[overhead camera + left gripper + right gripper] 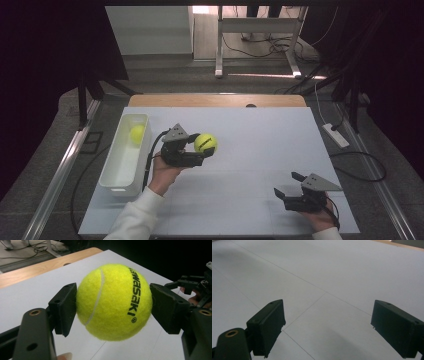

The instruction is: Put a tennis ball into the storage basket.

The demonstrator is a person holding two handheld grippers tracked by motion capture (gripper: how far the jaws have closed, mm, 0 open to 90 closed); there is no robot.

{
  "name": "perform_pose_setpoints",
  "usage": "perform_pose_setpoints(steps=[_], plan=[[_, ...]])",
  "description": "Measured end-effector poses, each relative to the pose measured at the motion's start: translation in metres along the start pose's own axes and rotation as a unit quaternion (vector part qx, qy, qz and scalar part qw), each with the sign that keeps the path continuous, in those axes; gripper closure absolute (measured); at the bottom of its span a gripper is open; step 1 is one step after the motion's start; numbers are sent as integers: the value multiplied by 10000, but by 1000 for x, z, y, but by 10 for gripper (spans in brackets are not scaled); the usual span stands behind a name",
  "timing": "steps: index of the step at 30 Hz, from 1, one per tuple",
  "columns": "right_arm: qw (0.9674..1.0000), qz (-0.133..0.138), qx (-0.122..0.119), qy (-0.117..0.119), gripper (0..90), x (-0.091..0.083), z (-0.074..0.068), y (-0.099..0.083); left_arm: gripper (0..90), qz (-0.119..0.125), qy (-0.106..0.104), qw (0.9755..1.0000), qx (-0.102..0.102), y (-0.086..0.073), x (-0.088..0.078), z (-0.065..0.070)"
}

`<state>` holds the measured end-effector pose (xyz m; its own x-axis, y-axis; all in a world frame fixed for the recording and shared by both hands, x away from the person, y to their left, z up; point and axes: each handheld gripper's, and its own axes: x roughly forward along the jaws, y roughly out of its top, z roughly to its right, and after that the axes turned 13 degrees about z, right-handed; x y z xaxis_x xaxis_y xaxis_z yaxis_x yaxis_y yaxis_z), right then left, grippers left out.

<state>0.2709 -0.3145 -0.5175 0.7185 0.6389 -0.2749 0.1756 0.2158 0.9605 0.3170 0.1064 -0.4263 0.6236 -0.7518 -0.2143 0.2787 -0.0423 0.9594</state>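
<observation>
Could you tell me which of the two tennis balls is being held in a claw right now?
The tennis ball above the middle of the table, clamped in the left claw; the other ball lies loose in the white bin.

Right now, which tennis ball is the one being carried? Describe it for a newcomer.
Start at the white rectangular plastic bin on the table's left. Just right of it, the left gripper clamps a fuzzy yellow-green tennis ball with black lettering, held above the tabletop, unlike the other ball lying inside the bin.
</observation>
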Motion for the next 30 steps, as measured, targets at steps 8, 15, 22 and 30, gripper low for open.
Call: perform_pose_setpoints(steps=[8,15,22,30], plan=[[10000,3,-9,7,116,0,0,0,267,84,127,9999,11,4,-16,-5],[10000,1,-7,7,117,0,0,0,267,137,209,9997,-13,6,-26,-10],[10000,-2,-28,6,116,1,0,0,267,203,295,9994,-32,8,-35,-14],[10000,-4,-21,12,116,1,0,0,267,273,379,9989,-75,9,-43,-18]])
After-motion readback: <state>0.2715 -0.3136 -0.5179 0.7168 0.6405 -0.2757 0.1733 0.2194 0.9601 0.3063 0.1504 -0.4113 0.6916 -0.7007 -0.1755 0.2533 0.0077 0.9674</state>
